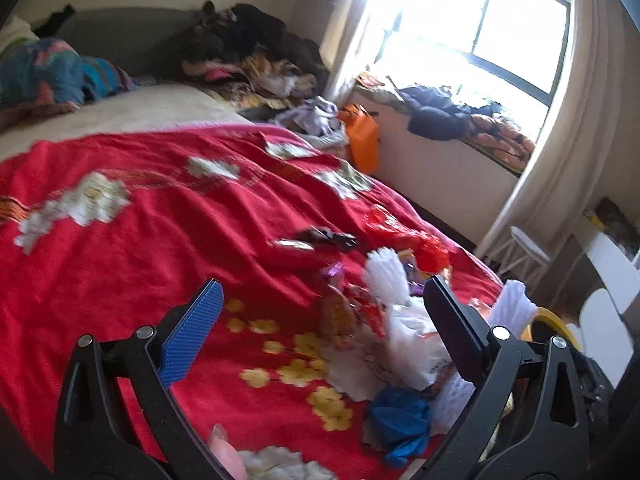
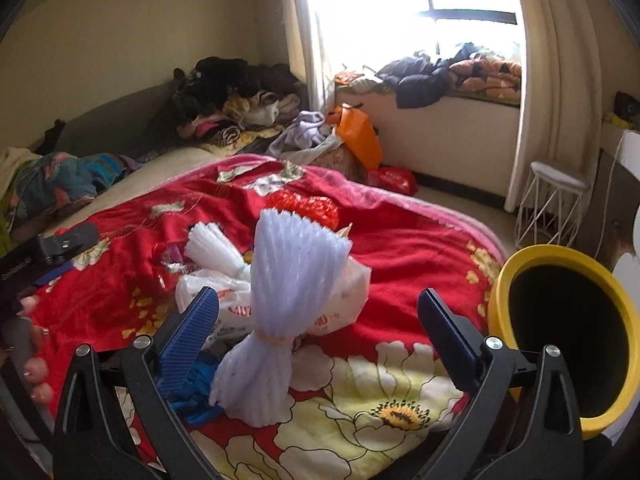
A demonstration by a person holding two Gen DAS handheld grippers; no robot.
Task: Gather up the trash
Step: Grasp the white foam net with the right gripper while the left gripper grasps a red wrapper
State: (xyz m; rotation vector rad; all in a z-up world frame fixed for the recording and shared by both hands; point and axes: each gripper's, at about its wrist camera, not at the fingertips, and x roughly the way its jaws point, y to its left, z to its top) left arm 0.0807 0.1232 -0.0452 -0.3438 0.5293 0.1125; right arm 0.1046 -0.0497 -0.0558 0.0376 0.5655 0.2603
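A pile of trash lies on the red flowered blanket. A white foam-net bundle, tied with a rubber band, stands between the spread fingers of my right gripper, which is open; I see no contact with it. Behind it lie a second foam bundle, a white plastic bag and red netting; a blue crumpled bag lies beside it. My left gripper is open over the blanket just left of the same pile: foam bundle, blue bag, dark wrapper. The view is blurred.
A yellow bin with a dark inside stands at the bed's right edge. Clothes are heaped at the bed's far side, with an orange bag beside them. A white wire stool stands by the curtain. A hand shows at the left.
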